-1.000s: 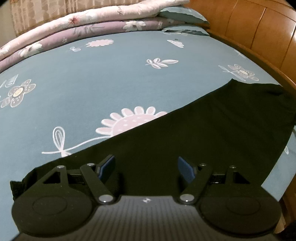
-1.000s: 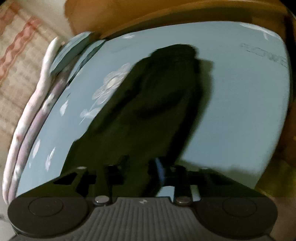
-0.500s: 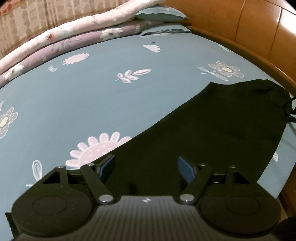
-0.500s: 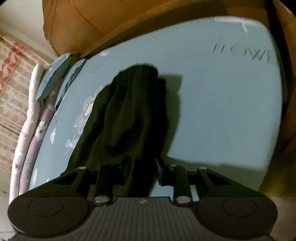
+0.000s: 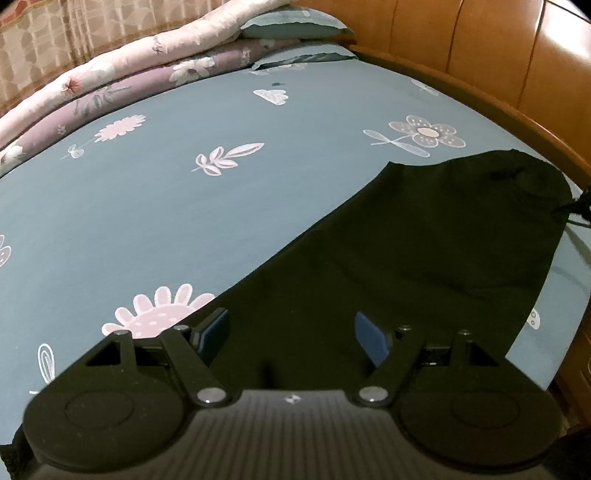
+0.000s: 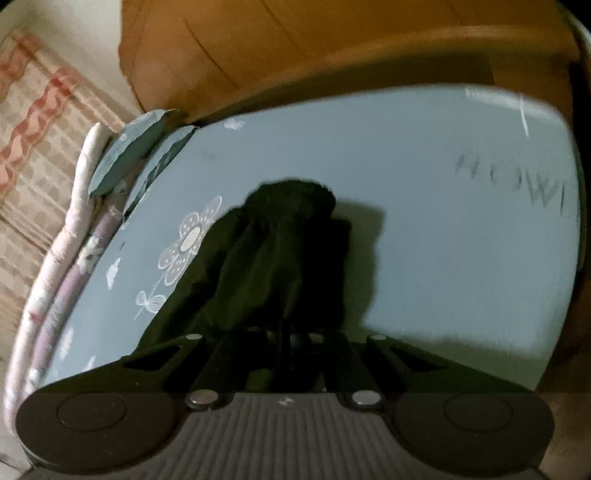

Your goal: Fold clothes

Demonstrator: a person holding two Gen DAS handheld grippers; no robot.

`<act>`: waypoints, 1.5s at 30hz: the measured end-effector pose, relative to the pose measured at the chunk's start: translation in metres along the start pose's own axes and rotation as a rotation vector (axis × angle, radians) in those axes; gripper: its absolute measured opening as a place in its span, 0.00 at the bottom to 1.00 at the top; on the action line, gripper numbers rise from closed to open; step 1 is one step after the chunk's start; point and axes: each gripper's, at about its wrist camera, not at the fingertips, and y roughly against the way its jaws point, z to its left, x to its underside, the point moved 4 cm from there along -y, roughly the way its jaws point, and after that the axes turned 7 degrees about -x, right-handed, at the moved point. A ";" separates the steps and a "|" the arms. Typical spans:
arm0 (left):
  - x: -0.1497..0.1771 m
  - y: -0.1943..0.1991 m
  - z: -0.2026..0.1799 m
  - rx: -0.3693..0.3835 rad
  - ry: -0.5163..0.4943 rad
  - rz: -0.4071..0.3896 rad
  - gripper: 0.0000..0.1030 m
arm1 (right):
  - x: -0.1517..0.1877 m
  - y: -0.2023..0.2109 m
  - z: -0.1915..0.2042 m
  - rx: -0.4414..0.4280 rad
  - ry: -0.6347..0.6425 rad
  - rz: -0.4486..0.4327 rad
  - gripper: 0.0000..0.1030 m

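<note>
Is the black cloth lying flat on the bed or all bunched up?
Mostly flat: the black cloth spreads smoothly across the bed; the end at the right gripper is bunched.

The garment (image 5: 424, 258) lies on the bed (image 5: 184, 221), stretching from under the left hand-held gripper (image 5: 291, 332) ahead and to its right, toward the headboard (image 5: 517, 55) that runs along the bed's far right edge. Rolled quilts (image 5: 129, 74) lie along the bed's far-left side, with pillows (image 5: 295, 26) at their right end, against the headboard. Seen from the right hand-held gripper (image 6: 291, 343), the garment rises bunched straight ahead, quilts and pillows to its left, headboard beyond.
</note>
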 end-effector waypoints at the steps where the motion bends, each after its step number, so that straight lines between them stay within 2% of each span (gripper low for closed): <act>1: 0.000 -0.001 -0.001 0.002 0.001 0.004 0.73 | -0.003 0.001 0.001 0.008 0.015 0.006 0.03; 4: 0.004 -0.006 -0.002 0.007 0.011 0.021 0.74 | -0.005 -0.005 -0.005 0.039 0.014 0.049 0.04; 8: 0.010 -0.012 0.002 0.002 0.037 0.049 0.74 | -0.004 0.003 -0.013 0.089 0.007 0.045 0.24; 11: 0.015 -0.017 0.004 -0.001 0.056 0.070 0.74 | -0.012 0.026 -0.004 0.107 0.049 0.008 0.31; 13: 0.018 -0.020 0.006 -0.003 0.069 0.084 0.74 | -0.019 0.039 0.019 0.048 0.114 -0.018 0.47; 14: 0.020 -0.022 0.006 -0.004 0.076 0.091 0.73 | -0.019 0.039 0.032 0.002 0.143 -0.011 0.62; 15: 0.021 -0.024 0.007 -0.006 0.082 0.098 0.74 | -0.015 0.029 0.046 -0.054 0.166 0.020 0.70; 18: 0.025 -0.026 0.006 0.000 0.102 0.112 0.74 | 0.000 0.001 0.089 -0.221 0.236 0.113 0.72; 20: 0.029 -0.025 0.006 -0.001 0.115 0.122 0.74 | 0.014 -0.029 0.111 -0.296 0.276 0.206 0.72; 23: 0.037 -0.025 0.013 -0.018 0.141 0.143 0.74 | 0.042 -0.077 0.128 -0.336 0.338 0.341 0.72; 26: 0.048 -0.024 0.023 -0.034 0.181 0.167 0.74 | 0.046 -0.100 0.116 -0.284 0.362 0.384 0.72; 29: 0.059 -0.025 0.032 -0.052 0.219 0.194 0.74 | 0.026 -0.090 0.097 -0.267 0.334 0.346 0.71; 32: 0.070 -0.027 0.039 -0.066 0.250 0.224 0.74 | 0.002 -0.069 0.070 -0.137 0.335 0.277 0.74; 35: 0.077 -0.031 0.043 -0.073 0.260 0.242 0.74 | -0.013 -0.047 0.046 -0.127 0.280 0.251 0.74; 37: 0.077 -0.032 0.043 -0.074 0.260 0.243 0.74 | -0.015 -0.038 0.050 -0.114 0.297 0.226 0.74; 39: 0.075 -0.032 0.042 -0.077 0.250 0.241 0.74 | -0.016 -0.031 0.059 -0.104 0.330 0.197 0.80; 42: 0.072 -0.033 0.040 -0.081 0.231 0.233 0.74 | -0.025 -0.036 0.074 -0.131 0.344 0.159 0.82; 43: 0.071 -0.032 0.039 -0.080 0.226 0.230 0.74 | -0.026 -0.042 0.075 -0.117 0.339 0.163 0.83; 45: 0.073 -0.031 0.038 -0.078 0.219 0.228 0.74 | -0.024 -0.058 0.073 -0.031 0.338 0.208 0.83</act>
